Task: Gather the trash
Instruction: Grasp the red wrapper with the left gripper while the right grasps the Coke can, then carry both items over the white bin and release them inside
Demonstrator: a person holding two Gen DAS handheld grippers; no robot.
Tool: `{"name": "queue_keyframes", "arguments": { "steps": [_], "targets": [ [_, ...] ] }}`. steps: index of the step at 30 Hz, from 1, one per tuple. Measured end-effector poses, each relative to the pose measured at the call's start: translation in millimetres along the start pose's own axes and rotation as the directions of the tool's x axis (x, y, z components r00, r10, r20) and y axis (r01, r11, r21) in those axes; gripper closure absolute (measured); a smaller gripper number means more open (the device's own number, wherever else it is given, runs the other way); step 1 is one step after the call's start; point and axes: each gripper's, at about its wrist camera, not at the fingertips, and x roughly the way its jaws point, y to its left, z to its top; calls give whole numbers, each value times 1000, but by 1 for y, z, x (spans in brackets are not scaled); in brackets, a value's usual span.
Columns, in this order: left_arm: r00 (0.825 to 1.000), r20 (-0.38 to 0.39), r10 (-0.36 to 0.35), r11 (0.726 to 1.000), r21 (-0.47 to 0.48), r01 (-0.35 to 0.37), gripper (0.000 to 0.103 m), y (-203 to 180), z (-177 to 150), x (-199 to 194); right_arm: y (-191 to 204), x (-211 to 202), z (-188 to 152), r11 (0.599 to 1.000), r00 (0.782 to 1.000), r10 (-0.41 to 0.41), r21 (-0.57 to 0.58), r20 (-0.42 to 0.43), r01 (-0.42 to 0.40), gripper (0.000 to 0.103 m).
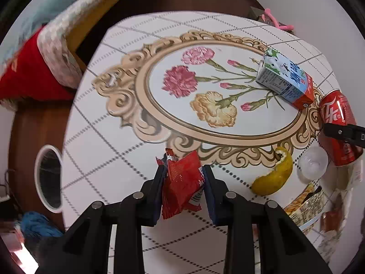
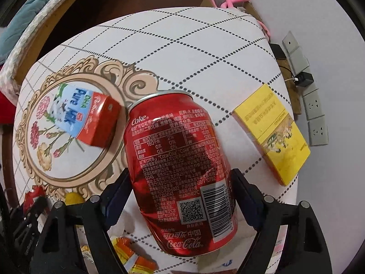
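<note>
Left fingers clamped on red wrapper; right fingers apart, straddling Coke can.

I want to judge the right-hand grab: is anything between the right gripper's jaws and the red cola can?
Nothing visible is. The dented red cola can lies on its side directly between the right gripper jaws. The milk carton lies off to the can's left and the yellow box to its right, both outside the jaws.
</note>
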Motion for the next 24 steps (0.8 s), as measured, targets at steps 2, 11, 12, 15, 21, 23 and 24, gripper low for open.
{"name": "queue_keyframes", "arguments": {
  "steps": [2, 11, 12, 15, 21, 23, 24],
  "targets": [
    [1000, 25, 14, 1000, 12, -14, 75, 0, -6, -15, 1, -7, -7, 1000, 1000, 7, 2, 2, -7, 17],
    [986, 168, 17, 999, 43, -25, 75, 3, -31, -85, 21, -64, -59, 999, 994, 42, -4, 103, -42, 17],
    [982, 186, 13, 999, 45, -22, 75, 2, -27, -88, 25, -72, -66, 999, 992, 53, -3, 113, -53, 17],
    [972, 234, -4, 999, 46, -7, 75, 11, -27, -105, 30, -98, -89, 994, 982, 104, -2, 156, -105, 17],
    [943, 331, -16, 1000, 20, 10, 75, 43, -50, -164, 57, -153, -135, 979, 950, 204, -34, 238, -202, 18],
    [932, 362, -13, 1000, 3, 12, 75, 59, -57, -183, 70, -171, -149, 970, 937, 241, -52, 254, -235, 18],
    [927, 375, -14, 1000, -7, 18, 75, 68, -61, -191, 78, -181, -157, 965, 928, 262, -65, 266, -254, 18]
  ]
}}
